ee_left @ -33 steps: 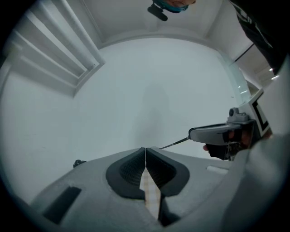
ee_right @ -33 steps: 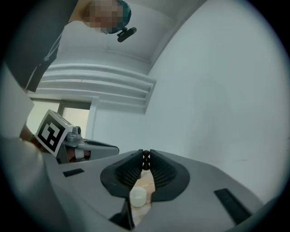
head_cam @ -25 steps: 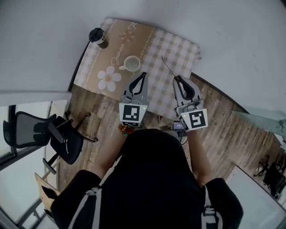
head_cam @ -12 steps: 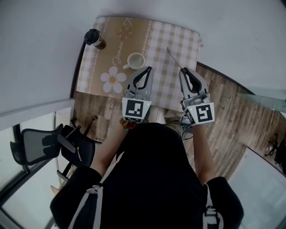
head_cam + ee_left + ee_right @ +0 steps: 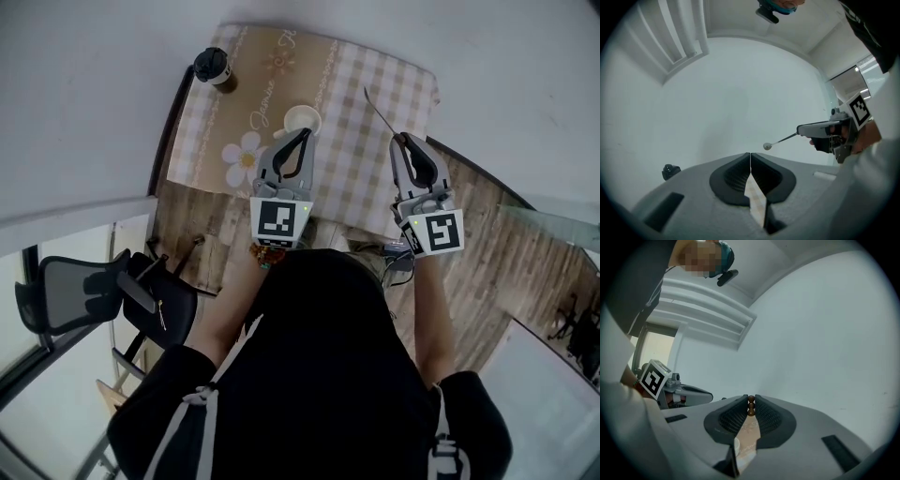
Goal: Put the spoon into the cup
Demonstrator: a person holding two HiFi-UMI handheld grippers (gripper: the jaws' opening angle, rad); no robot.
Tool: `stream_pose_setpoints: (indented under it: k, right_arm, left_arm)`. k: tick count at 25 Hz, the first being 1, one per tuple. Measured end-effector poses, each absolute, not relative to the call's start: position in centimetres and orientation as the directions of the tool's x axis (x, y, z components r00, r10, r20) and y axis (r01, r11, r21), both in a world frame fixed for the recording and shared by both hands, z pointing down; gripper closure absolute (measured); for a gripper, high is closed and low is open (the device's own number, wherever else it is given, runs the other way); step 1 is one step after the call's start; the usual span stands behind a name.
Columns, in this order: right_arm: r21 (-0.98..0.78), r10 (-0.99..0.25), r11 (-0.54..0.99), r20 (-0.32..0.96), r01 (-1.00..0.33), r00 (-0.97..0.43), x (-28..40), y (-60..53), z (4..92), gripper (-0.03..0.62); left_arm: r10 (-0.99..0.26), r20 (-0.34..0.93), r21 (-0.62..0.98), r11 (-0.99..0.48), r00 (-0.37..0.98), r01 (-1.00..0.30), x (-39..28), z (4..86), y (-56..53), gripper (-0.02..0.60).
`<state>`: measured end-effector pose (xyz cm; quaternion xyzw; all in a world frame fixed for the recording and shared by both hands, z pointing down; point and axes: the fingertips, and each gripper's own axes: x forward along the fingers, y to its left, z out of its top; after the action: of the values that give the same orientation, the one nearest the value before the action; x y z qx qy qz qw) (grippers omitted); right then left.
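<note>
**Spoon gripped, not yet over the cup**

- **Spoon:** The spoon [image 5: 378, 111] is lifted off the checked cloth [image 5: 361, 173]. The right tongs [image 5: 403, 141] are clenched on its brown beaded handle end. In the head view its bowl points away toward 11 o'clock.
- **Cup:** The cup [image 5: 300, 118] stands on the cloth at about 9 o'clock from the spoon, well apart from it.
- **Left tongs:** The left tongs [image 5: 304, 135] are pressed together on nothing. Their tips sit at the cup's 6 o'clock edge and partly cover it.
- **Judgement:** We should carry the spoon toward 9 o'clock until the bowl is above the rim. Then we tip it bowl-down, lower it inside and let go. The left tongs crowd that path, so we would draw them back toward 6 o'clock.
- **Pose:** Both tongs reach forward side by side. The left gripper view shows the spoon close to level, sloping slightly down toward its bowl.
</note>
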<state>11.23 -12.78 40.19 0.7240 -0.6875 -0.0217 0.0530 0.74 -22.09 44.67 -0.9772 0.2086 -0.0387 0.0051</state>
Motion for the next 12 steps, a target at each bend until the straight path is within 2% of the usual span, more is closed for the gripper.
stream_pose_setpoints:
  k: [12]
  right_arm:
    - [0.114,-0.999,-0.01,0.05,-0.993,0.016,10.4,-14.8,41.1,0.549]
  left_arm:
    - [-0.489,0.09,-0.017,-0.872,0.867,-0.49,-2.9,45.4,-24.9,0.563]
